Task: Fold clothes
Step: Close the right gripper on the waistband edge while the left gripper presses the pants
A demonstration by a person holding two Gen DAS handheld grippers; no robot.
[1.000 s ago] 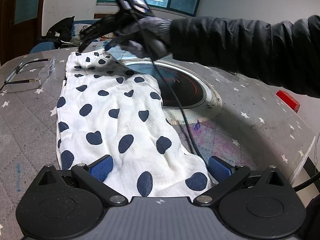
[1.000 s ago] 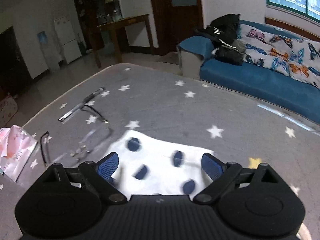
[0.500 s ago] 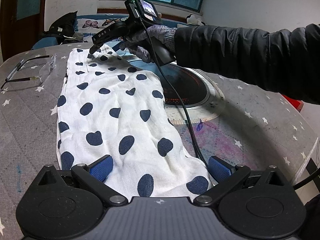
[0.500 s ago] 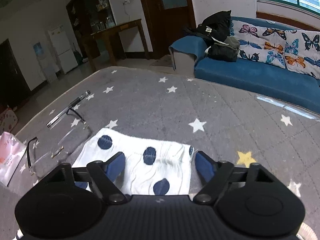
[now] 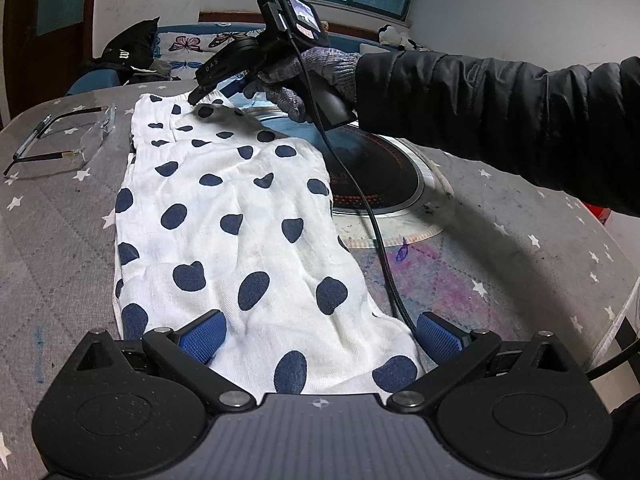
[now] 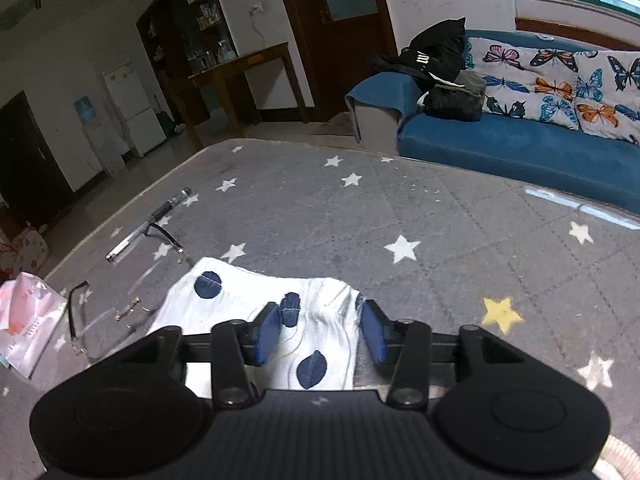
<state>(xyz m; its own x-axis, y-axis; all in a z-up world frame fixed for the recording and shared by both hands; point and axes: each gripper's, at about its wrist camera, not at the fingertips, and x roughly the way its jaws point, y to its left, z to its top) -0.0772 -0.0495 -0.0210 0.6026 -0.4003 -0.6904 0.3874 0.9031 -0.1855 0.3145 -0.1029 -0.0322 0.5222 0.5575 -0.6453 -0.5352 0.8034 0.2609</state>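
Observation:
A white garment with navy dots [image 5: 240,220] lies flat and lengthwise on the grey star-print table [image 5: 60,240]. My left gripper [image 5: 320,340] stands open over its near end, blue pads spread wide with the cloth lying between them. A gloved hand [image 5: 320,68] holds my right gripper [image 5: 200,94] at the far end. In the right wrist view the right gripper [image 6: 320,330] straddles the far right corner of the garment [image 6: 224,292]. Its jaws are closing, and the cloth wrinkles between the pads.
Clear glasses [image 5: 68,148] and a pen [image 6: 148,226] lie left of the garment. A round black cooktop [image 5: 376,172] is set into the table on the right, crossed by a black cable [image 5: 380,240]. A pink packet [image 6: 24,316] lies by the table edge. A blue sofa [image 6: 520,148] stands beyond.
The right gripper came down onto the garment's far edge and its jaws narrowed around the corner, which now bunches. The left gripper has not moved.

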